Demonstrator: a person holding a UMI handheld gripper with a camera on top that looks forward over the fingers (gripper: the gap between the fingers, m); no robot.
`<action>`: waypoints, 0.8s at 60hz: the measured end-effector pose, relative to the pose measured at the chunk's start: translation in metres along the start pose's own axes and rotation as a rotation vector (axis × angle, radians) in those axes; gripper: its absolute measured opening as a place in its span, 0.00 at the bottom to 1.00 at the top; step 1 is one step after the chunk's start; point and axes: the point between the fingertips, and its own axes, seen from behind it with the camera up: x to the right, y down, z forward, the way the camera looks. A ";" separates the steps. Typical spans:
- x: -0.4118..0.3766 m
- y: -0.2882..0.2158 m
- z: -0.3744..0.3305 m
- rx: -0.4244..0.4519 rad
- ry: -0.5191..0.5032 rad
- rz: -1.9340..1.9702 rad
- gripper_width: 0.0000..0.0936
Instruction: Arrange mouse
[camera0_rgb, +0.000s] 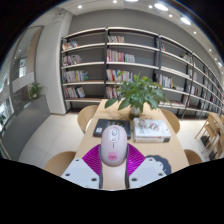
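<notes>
Overhead, gripper: the gripper (113, 160) hung above a wooden table (170, 152).
Jaws: closed on the mouse (113, 144), one magenta pad (95, 157) pressing each flank.
Mouse: white, smooth, rounded, lifted off the table, pointing forward.
Room to move: bare tabletop either side; dark mat (108, 127) just ahead.
Beyond: leafy potted plant (139, 94), stacked books (152, 129).
Surroundings: chairs (88, 117) around the table, long bookshelves (125, 65) behind.
</notes>
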 end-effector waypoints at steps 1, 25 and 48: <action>0.012 -0.013 0.002 0.018 0.008 -0.002 0.31; 0.239 0.108 0.114 -0.221 0.094 0.085 0.31; 0.229 0.217 0.138 -0.388 0.015 0.121 0.44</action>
